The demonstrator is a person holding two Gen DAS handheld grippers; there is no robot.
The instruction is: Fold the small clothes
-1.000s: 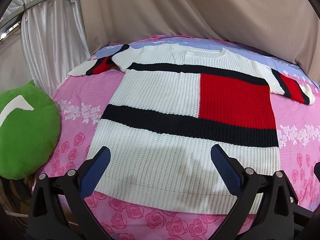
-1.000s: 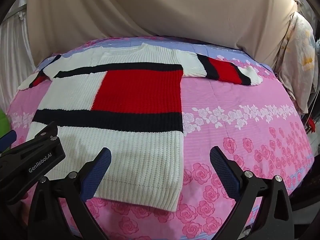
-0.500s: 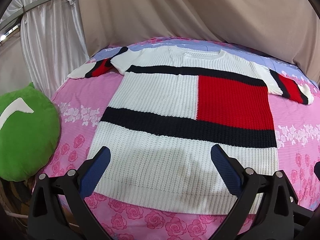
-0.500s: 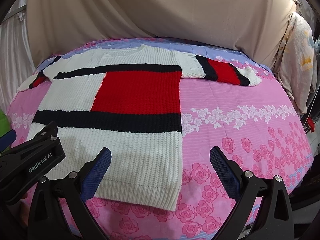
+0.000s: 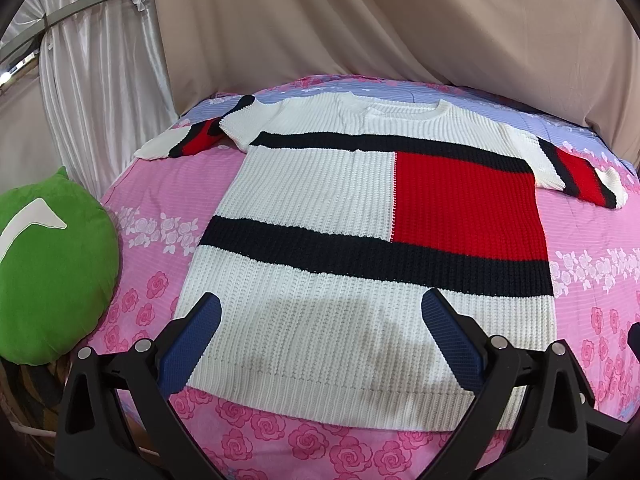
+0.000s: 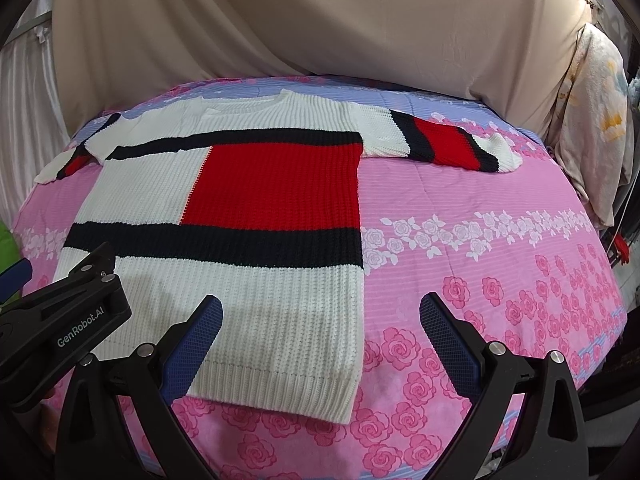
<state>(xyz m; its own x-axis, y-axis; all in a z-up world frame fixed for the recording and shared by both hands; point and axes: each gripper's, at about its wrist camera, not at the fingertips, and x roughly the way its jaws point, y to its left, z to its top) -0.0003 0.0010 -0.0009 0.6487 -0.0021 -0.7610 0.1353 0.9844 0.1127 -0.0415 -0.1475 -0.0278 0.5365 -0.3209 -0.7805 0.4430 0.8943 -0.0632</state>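
Observation:
A small knitted sweater (image 5: pixel 320 208), white with black bands and a red block, lies flat and spread out on the pink floral bed, both short sleeves out to the sides. It also shows in the right wrist view (image 6: pixel 224 240). My left gripper (image 5: pixel 320 320) is open and empty, hovering above the sweater's bottom hem. My right gripper (image 6: pixel 320 320) is open and empty above the sweater's lower right corner. The left gripper's body (image 6: pixel 60 320) shows at the left of the right wrist view.
A green cushion (image 5: pixel 48 272) sits at the bed's left edge. A beige cloth (image 5: pixel 400 32) hangs behind the bed, white curtains (image 5: pixel 92 80) at the left. A pale floral bundle (image 6: pixel 592 128) hangs at the right. Pink bedsheet (image 6: pixel 500 260) lies right of the sweater.
Both views have shifted slightly; the sweater sits a little higher and farther in frame. The sweater lies unchanged and both grippers stay open.

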